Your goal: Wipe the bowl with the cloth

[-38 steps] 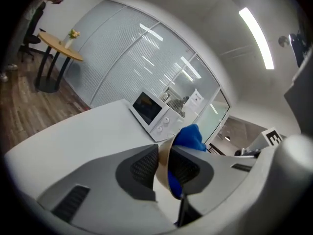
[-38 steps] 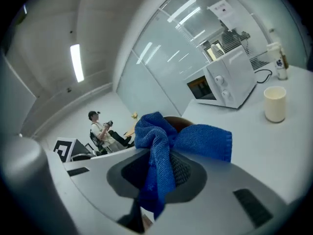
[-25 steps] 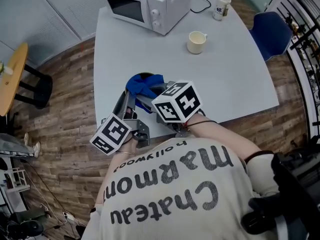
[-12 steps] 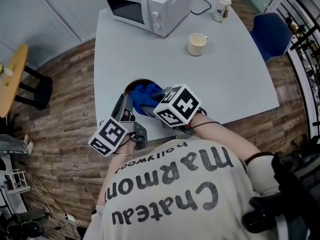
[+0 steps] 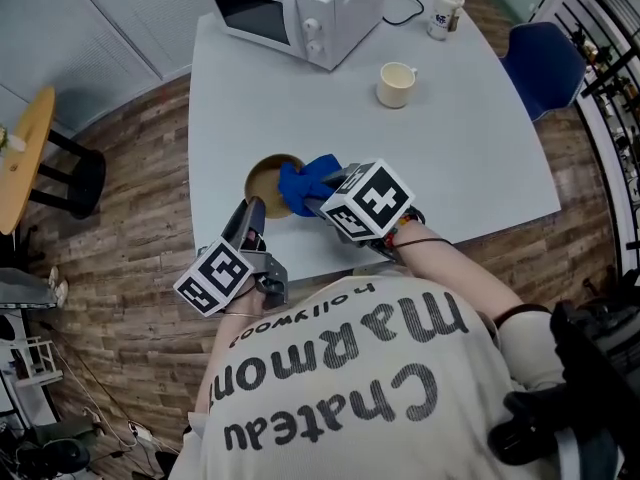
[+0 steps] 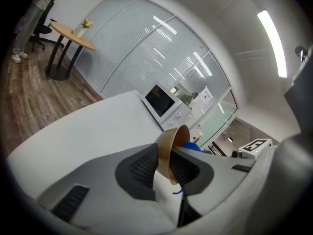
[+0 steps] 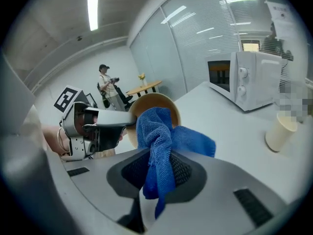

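Left claw (image 6: 165, 168) clamps the bowl (image 5: 262, 182) by its rim, tilted over the bench (image 5: 450, 148) near the front edge, so the inside faces the right claw (image 7: 159, 175). Right claw is closed on the blue cloth (image 7: 157, 131), wad at bowl mouth. Likely braced for wiping.

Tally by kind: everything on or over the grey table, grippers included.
Grippers: 2 (left gripper, right gripper)
Bowls: 1 (bowl)
Cloths: 1 (cloth)
Cups: 2 (mug, paper cup)
Microwaves: 1 (microwave)
Total: 7
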The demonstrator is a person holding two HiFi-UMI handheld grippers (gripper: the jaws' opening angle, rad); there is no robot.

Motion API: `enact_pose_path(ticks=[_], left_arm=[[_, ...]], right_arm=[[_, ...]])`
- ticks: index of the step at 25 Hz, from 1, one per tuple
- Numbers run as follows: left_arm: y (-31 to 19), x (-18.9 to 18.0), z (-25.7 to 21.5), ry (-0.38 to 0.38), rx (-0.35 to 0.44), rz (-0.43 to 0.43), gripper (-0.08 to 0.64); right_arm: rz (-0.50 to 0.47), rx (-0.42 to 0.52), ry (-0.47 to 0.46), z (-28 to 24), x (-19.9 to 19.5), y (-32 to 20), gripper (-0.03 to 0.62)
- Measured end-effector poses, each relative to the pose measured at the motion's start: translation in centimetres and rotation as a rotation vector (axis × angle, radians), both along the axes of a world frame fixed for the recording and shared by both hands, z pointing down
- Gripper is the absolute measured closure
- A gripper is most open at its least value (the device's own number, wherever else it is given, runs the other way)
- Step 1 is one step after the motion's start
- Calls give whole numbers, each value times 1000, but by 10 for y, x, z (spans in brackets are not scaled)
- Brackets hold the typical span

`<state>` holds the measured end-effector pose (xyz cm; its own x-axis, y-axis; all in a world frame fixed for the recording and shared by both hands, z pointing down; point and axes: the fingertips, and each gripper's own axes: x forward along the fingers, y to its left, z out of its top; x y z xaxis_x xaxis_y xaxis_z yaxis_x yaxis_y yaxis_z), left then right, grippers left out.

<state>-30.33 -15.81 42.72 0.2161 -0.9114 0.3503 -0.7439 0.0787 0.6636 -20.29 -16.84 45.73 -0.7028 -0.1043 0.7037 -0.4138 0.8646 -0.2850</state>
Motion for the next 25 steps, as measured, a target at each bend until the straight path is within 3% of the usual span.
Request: enact_pose_path(ticks=[5, 16, 20, 25], left_arm=[[4, 13, 8, -46, -20, 129, 485], [16, 30, 25, -274, -86, 340, 486], [19, 30, 32, -270, -112, 361, 486], [22, 28, 39, -216, -142, 356, 488]], right_arm=[[39, -24, 22, 5, 11, -9, 527], [89, 2, 123, 25, 29, -19, 526], [112, 31, 115, 22, 28, -25, 526], [173, 103, 36, 5, 21, -44, 526]])
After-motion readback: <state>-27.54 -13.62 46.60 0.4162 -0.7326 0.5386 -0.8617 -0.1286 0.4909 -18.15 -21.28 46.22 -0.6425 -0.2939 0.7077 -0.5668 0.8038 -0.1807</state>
